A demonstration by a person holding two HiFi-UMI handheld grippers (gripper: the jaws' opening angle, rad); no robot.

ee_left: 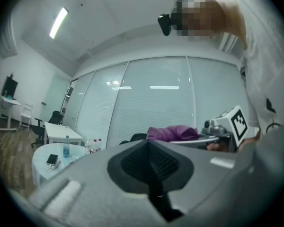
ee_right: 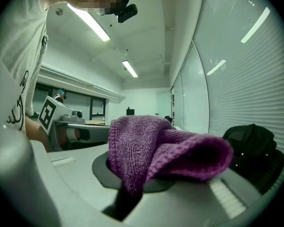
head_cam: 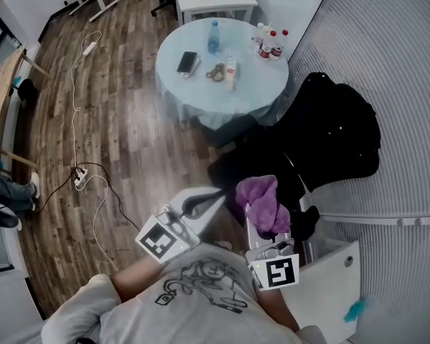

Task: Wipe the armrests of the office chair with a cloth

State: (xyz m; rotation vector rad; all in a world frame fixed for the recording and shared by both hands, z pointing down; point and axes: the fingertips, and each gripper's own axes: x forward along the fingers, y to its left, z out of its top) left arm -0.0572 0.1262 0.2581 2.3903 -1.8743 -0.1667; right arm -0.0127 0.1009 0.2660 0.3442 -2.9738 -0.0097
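Both arms are bent close in front of the person's white printed shirt [head_cam: 193,303], so the two tools sit side by side at 6 o'clock in the head view and angle up toward 12 and 1 o'clock. The left tongs [head_cam: 213,198] are closed on nothing: the left gripper view shows their dark pads [ee_left: 149,150] meeting in one seam, pointed level across the room. The right tongs [head_cam: 258,229] are clamped on a purple cloth [head_cam: 261,201], which bunches above their tips and droops over the far side. In the right gripper view the cloth [ee_right: 165,155] fills the middle and covers the jaw tips. The black office chair [head_cam: 254,160] stands just beyond the cloth toward 1 o'clock, a black jacket [head_cam: 340,131] draped on its back; the cloth is apart from it, and I cannot make out the armrests. Only the head view shows the round surface [head_cam: 201,92] at 12 o'clock with a phone [head_cam: 187,62], a water bottle [head_cam: 213,36] and small bottles [head_cam: 271,45], and the cable [head_cam: 75,113] on the wood floor [head_cam: 129,135] at 10 o'clock. Only the gripper views show the ceiling lights [ee_right: 90,22] and the blinds [ee_left: 146,103]
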